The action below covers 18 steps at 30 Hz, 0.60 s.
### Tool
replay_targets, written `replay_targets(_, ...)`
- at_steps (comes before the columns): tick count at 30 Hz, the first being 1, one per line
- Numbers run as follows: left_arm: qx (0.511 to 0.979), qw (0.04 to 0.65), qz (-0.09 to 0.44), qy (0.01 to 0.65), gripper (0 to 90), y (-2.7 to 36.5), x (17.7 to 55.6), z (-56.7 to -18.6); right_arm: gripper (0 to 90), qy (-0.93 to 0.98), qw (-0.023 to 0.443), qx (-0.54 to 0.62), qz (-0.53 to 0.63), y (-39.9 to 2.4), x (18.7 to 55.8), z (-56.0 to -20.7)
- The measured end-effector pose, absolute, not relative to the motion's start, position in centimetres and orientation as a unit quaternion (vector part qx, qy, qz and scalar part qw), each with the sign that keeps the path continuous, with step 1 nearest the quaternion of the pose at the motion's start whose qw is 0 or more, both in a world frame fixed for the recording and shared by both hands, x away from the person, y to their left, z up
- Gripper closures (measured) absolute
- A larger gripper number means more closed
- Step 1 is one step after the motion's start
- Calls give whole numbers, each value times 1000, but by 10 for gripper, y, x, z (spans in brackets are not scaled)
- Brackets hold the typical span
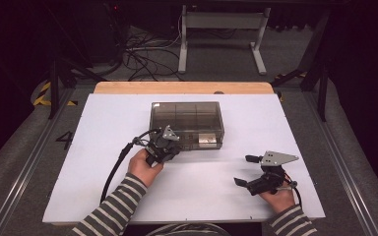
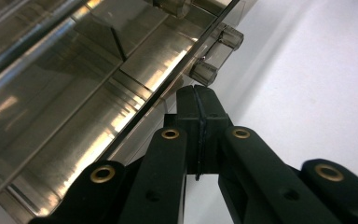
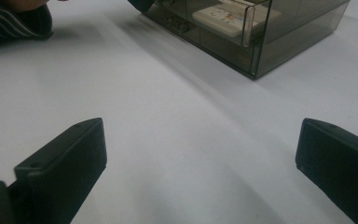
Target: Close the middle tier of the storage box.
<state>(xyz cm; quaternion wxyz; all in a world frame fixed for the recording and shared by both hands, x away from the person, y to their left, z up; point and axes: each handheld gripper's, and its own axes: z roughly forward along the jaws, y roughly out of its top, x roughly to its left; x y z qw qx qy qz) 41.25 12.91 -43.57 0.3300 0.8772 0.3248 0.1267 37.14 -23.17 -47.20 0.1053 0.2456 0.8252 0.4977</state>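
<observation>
One box: smoked plastic case (image 1: 187, 124), lid down, on worktop (image 1: 103, 147)
Left hand-held gripper (image 2: 198, 95): jaws pressed together at case's front edge
Right hand-held gripper (image 1: 248, 170): spread wide, empty, case well ahead
Progress: judged early; case unopened

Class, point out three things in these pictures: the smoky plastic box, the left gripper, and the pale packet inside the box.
smoky plastic box (image 1: 187, 114): high view, on its lid.
left gripper (image 2: 198, 100): left gripper view, where its shut jaws meet.
pale packet (image 3: 223, 17): right gripper view, on its top face, seen through the wall.
</observation>
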Motion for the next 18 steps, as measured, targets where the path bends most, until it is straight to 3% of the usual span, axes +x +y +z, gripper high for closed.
replay_targets(18,861,347,134,347,900,131,422,-437,24,825,105,245,498,-232,372,-472)
